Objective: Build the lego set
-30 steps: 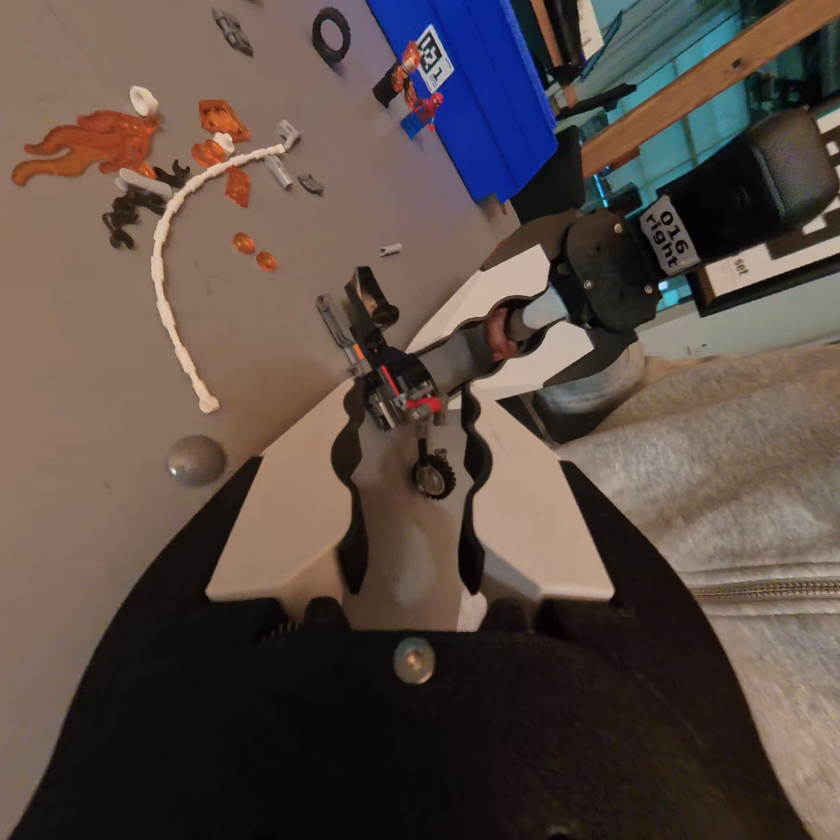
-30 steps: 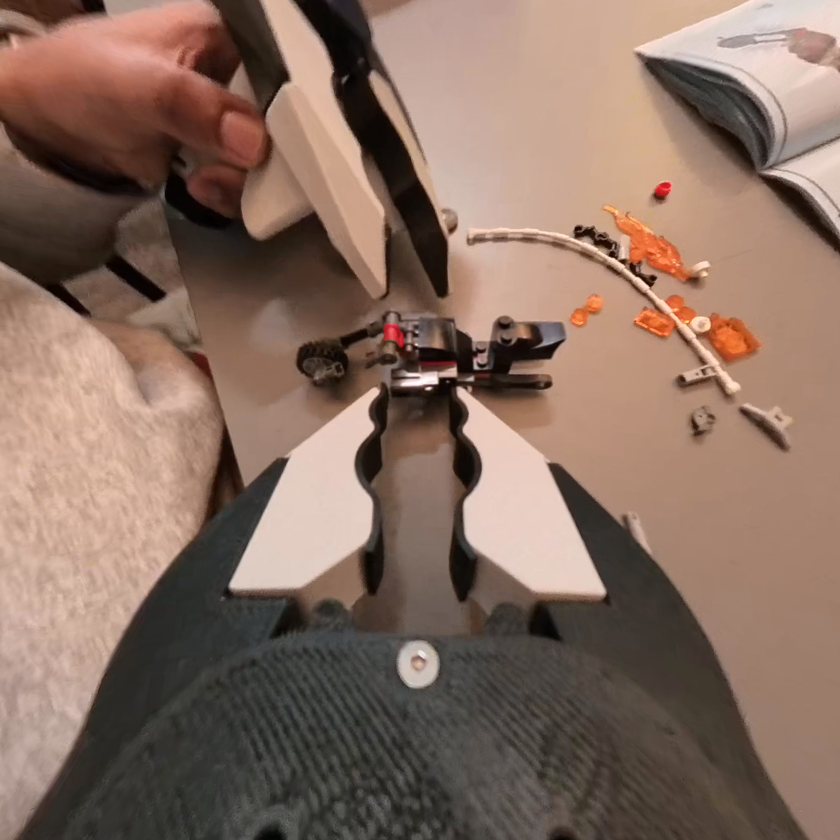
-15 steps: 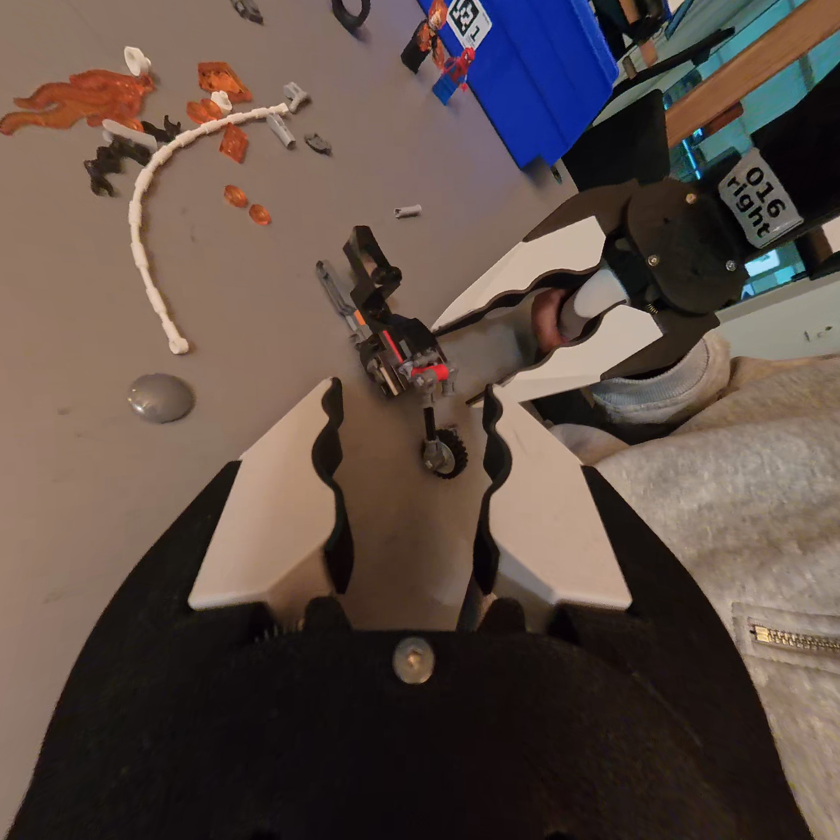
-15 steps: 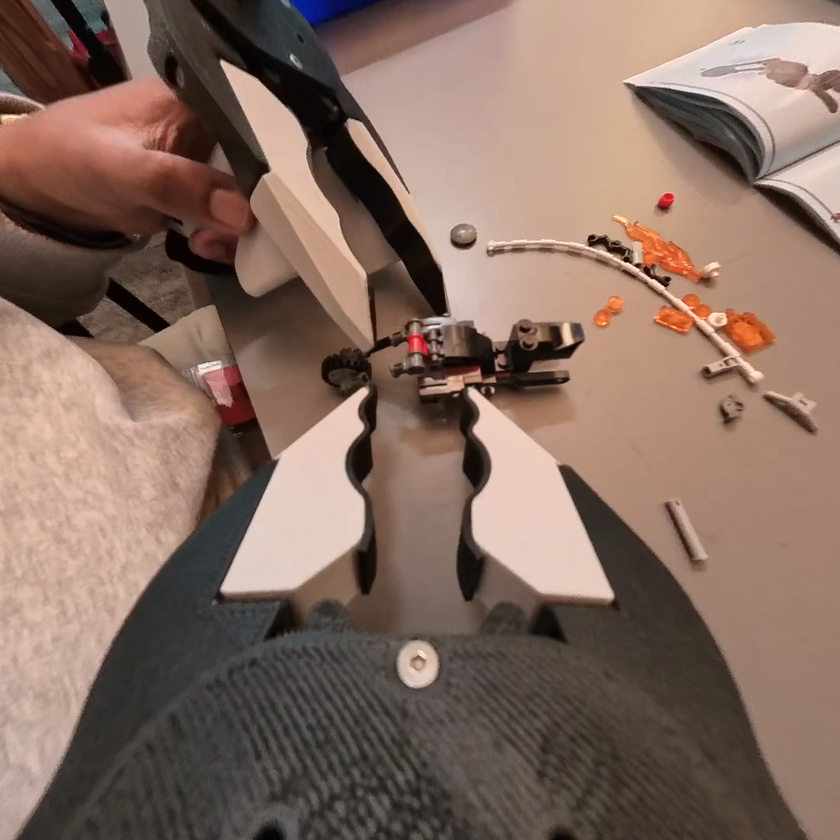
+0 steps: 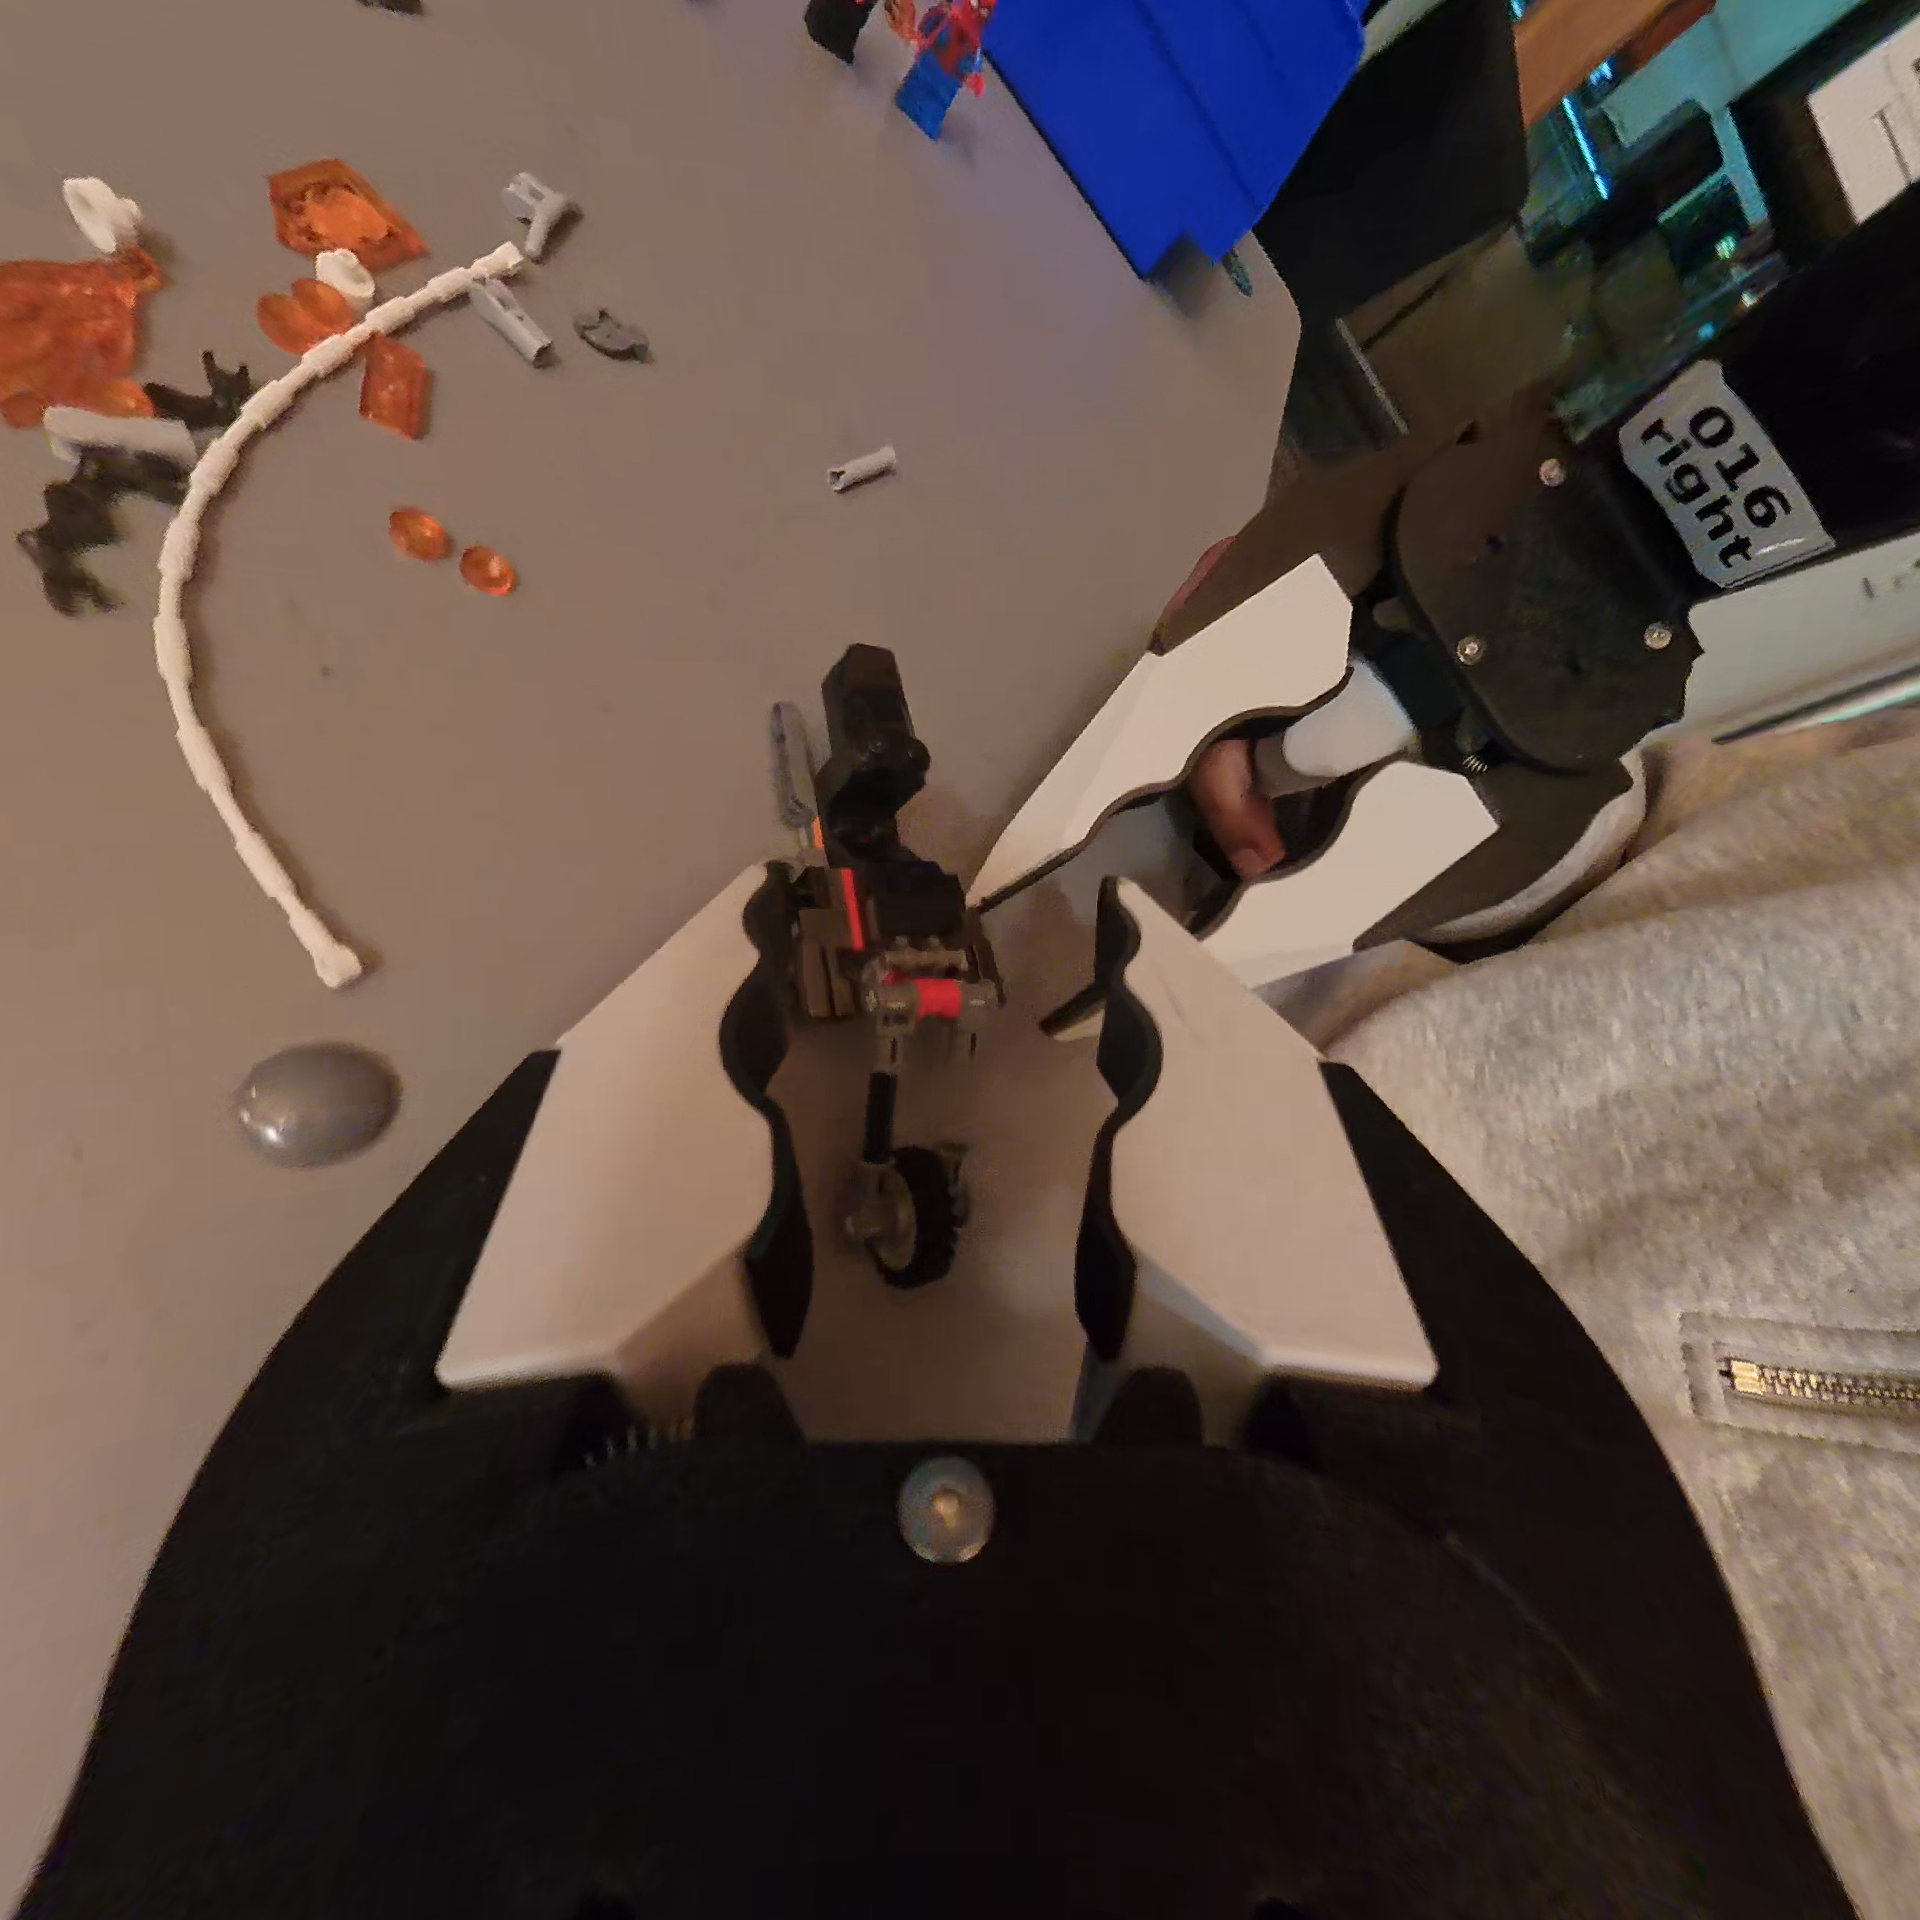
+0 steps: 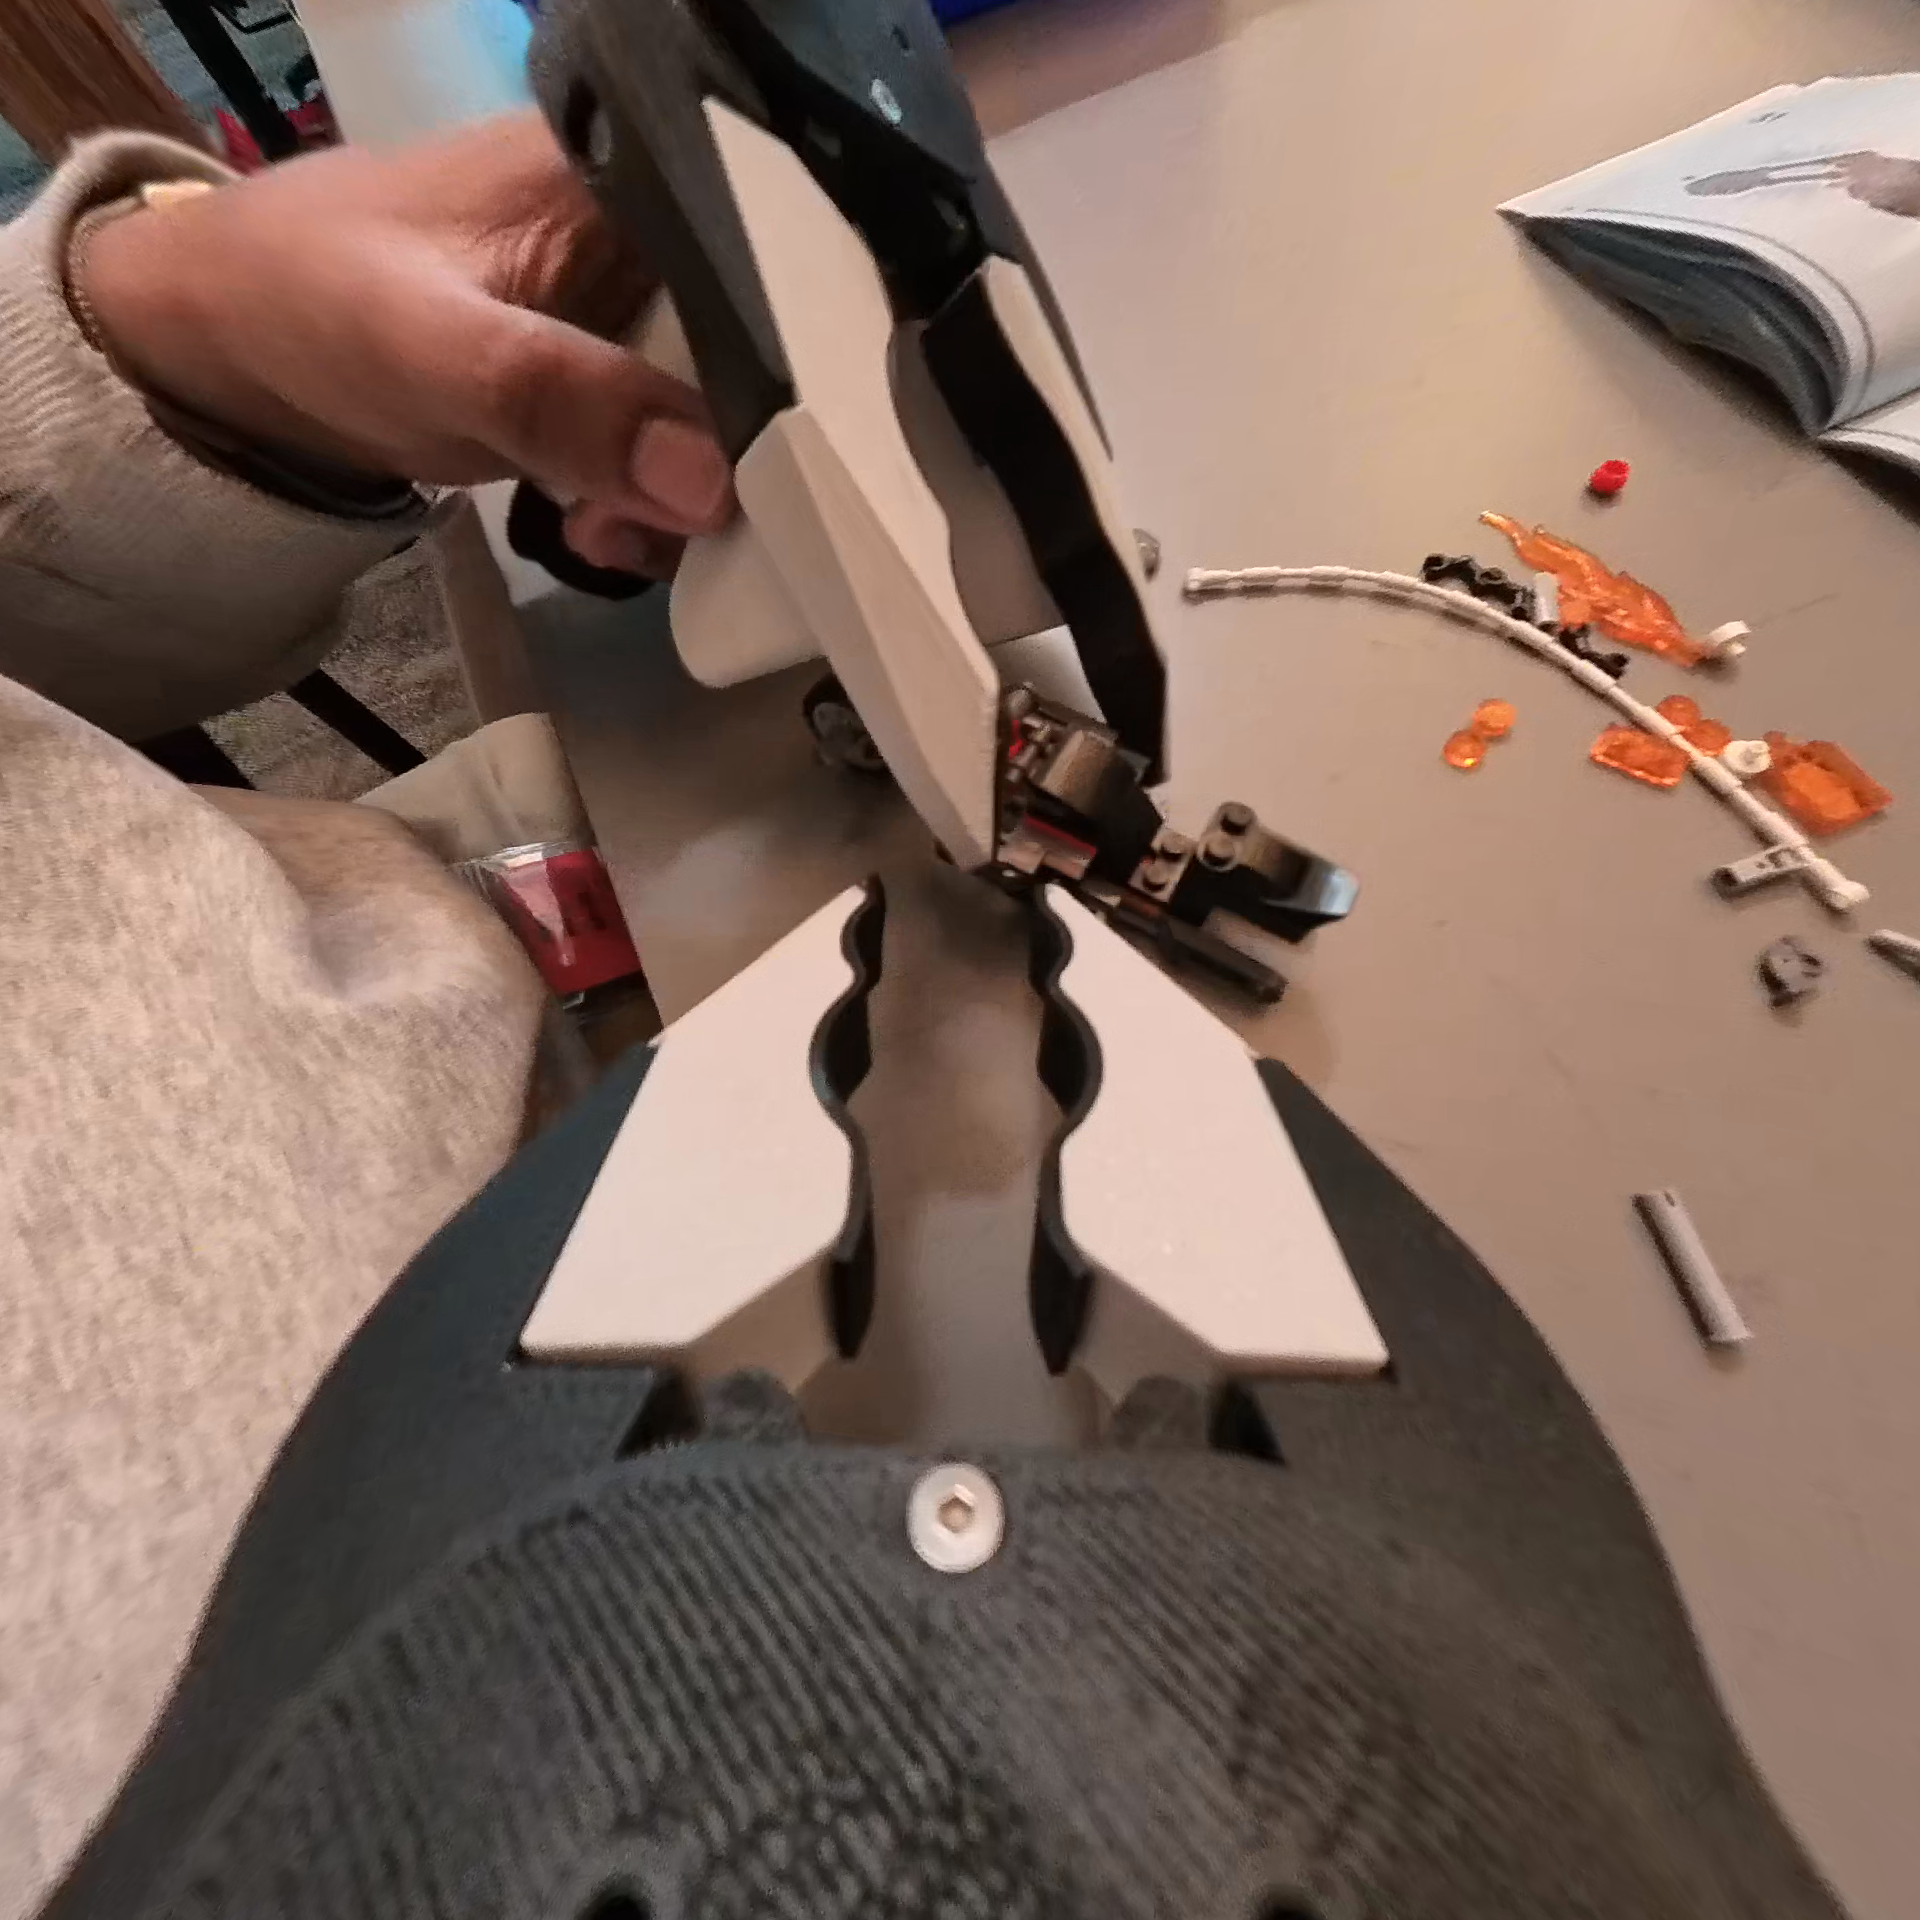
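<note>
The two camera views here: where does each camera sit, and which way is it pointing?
Left wrist view: sits on the left gripper, looking along its open fingers across the grey table at the half-built lego model; a grey sweater shows on the right.
Right wrist view: sits on the right gripper, facing the lego model from the side; a hand holds the left gripper.
Shared: the lego model, the white chain, the orange pieces and each other's gripper.
</note>
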### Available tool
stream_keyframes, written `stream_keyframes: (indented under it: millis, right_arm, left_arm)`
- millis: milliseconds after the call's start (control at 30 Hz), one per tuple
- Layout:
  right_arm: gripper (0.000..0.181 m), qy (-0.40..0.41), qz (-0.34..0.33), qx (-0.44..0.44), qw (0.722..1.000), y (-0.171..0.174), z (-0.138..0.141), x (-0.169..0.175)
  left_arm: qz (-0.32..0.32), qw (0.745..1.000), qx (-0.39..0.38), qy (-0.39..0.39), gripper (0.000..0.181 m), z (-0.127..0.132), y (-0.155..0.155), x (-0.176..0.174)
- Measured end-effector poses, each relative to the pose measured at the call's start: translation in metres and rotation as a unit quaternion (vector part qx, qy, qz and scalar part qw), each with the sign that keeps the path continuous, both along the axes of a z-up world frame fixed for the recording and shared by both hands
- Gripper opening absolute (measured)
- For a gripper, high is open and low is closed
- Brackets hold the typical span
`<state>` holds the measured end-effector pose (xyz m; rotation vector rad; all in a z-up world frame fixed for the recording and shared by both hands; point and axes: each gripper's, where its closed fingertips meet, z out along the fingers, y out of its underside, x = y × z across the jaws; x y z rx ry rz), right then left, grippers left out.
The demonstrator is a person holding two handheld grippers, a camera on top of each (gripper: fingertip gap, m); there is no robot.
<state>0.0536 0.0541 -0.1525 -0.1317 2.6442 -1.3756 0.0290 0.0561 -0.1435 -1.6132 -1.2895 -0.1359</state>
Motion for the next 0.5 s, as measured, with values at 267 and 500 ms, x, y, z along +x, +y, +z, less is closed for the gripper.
stream_keyframes:
  millis: [267,500]
  right_arm:
    - [0.037,0.040,-0.061,-0.010,0.997,0.022,0.001,-0.033]
    - [0.041,-0.016,-0.105,-0.125,0.987,0.025,0.052,-0.059]
  left_arm:
    - [0.022,0.998,0.044,0.037,0.057,0.027,-0.008,-0.020]
    - [0.151,0.970,0.067,0.177,0.056,0.065,-0.057,-0.002]
